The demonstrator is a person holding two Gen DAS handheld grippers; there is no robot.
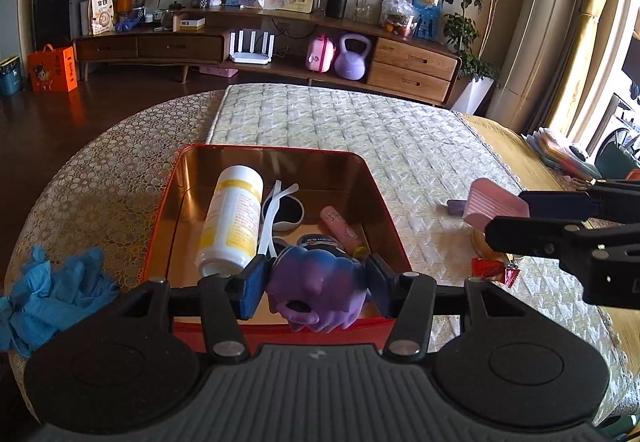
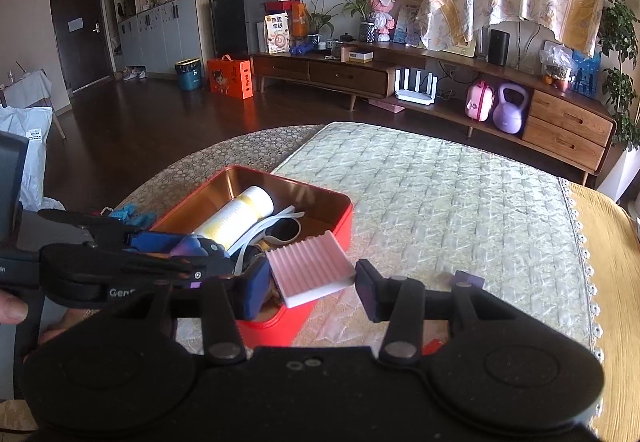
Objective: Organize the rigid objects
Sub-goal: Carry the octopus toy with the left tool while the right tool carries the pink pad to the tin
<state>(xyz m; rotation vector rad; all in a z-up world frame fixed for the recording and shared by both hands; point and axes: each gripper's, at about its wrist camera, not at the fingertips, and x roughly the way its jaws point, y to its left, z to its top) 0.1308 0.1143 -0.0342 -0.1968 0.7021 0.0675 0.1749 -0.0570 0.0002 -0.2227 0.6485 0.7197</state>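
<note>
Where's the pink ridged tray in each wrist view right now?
Left wrist: pink ridged tray at right, held by the right gripper.
Right wrist: lower centre, between that gripper's fingers.
Shared landmark: red tin.

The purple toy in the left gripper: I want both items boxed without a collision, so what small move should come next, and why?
Probably lower the left gripper a little and release. It is shut on the purple toy, already over the red tin near its front wall, beside the white bottle. The right gripper, shut on the pink ridged tray, sits close by, so it should wait.
</note>
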